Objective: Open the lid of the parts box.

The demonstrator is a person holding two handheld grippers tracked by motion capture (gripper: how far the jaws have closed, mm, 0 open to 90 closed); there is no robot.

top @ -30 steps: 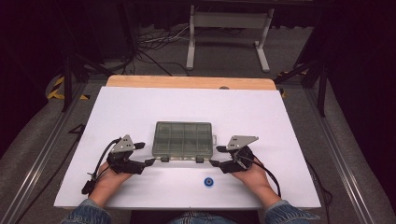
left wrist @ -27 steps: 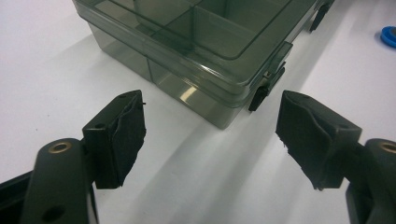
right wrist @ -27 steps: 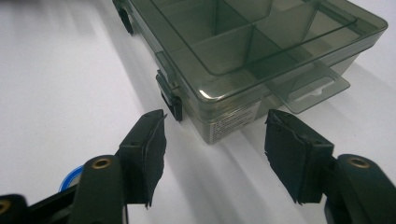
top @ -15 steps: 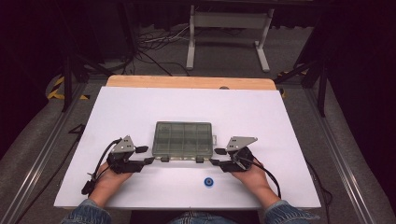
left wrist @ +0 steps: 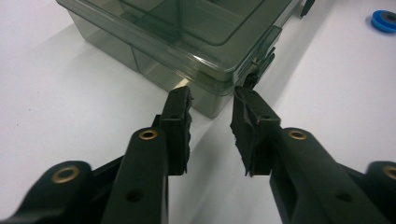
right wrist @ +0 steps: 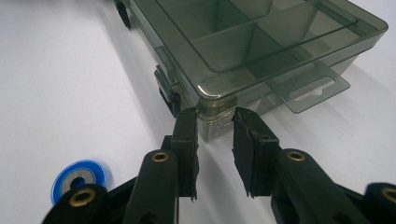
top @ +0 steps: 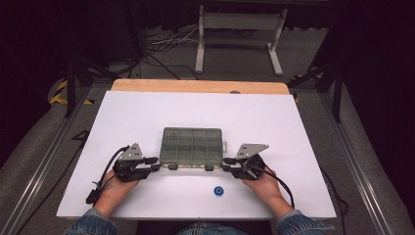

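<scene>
A smoky clear compartment box [top: 192, 144] lies flat on the white table [top: 147, 112] with its lid down. My left gripper [top: 155, 164] lies on the table at the box's near left corner [left wrist: 212, 100]. My right gripper [top: 226, 164] lies at its near right corner [right wrist: 212, 123]. The jaws of both have just been closing, and each pair now flanks its corner right at the tips. A gap still stands between each pair of pads [left wrist: 180, 116], and I cannot tell whether they touch the plastic. A black latch [right wrist: 170, 95] sits just beside the right gripper's tips.
A small blue disc [top: 218, 191] with a metal centre lies on the table near the front edge, between the two hands. A clear hang tab [right wrist: 310, 88] sticks out from the box's right end. Stand legs and cables are on the floor beyond the table.
Both grippers' jaws have narrowed toward the box's near corners. The hands and the box have stayed where they were.
</scene>
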